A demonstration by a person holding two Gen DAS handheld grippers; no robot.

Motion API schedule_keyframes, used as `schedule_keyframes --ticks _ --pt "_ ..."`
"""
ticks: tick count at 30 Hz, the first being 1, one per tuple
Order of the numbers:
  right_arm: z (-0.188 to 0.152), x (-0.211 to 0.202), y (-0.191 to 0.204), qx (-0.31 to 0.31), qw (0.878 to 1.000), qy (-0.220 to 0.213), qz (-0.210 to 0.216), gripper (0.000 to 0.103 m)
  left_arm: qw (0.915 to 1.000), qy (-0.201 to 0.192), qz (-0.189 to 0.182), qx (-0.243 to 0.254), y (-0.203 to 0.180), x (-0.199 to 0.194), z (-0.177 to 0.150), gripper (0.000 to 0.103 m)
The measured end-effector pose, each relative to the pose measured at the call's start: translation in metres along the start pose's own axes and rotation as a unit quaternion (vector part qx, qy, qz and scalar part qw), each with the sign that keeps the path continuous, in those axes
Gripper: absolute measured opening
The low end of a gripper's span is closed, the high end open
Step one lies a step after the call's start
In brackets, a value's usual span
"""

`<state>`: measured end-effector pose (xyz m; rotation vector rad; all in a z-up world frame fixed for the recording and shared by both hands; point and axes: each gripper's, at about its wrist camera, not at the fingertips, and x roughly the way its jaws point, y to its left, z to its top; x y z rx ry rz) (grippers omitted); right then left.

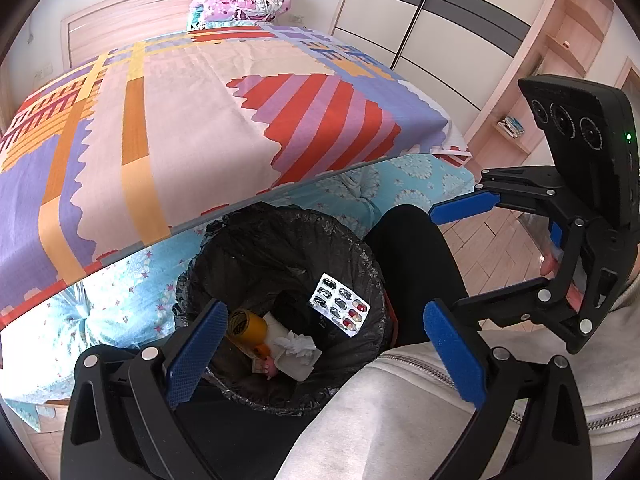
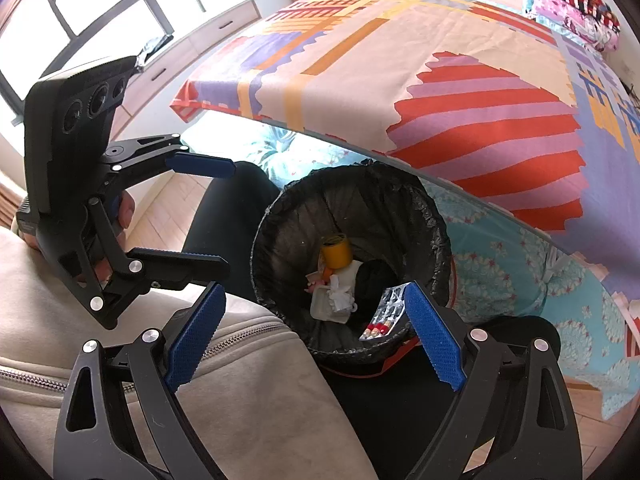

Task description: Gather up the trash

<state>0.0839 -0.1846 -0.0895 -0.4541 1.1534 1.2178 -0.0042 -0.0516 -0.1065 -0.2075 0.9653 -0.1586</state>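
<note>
Trash lay in the round bin lined with a black plastic bag (image 1: 280, 248), below both claws: a silver blister pack of red-and-white capsules (image 1: 340, 307) against the liner wall, a yellow tape roll (image 1: 246, 326), crumpled white tissue (image 1: 298, 344) and a white tray. The left claw (image 1: 326, 354) hung over the bin mouth with its blue pads wide apart and empty; the right claw (image 2: 316, 340) was likewise spread and carried nothing. Judging by that, a drop was just done and the next move called for lifting clear to seek more litter. The bin stood tight against the overhang of the bed with the patterned quilt (image 1: 192, 120), beside the person's dark-clad leg (image 1: 412, 264), leaving free room mostly upward.
</note>
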Motion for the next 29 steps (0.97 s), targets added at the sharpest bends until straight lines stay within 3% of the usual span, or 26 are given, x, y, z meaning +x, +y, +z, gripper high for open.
schedule_keyframes --ticks 29 --pt "0.0002 -0.0007 0.0001 0.001 1.0 -0.001 0.002 0.091 1.0 0.001 0.0 -0.003 0.0001 0.001 -0.0012 0.095"
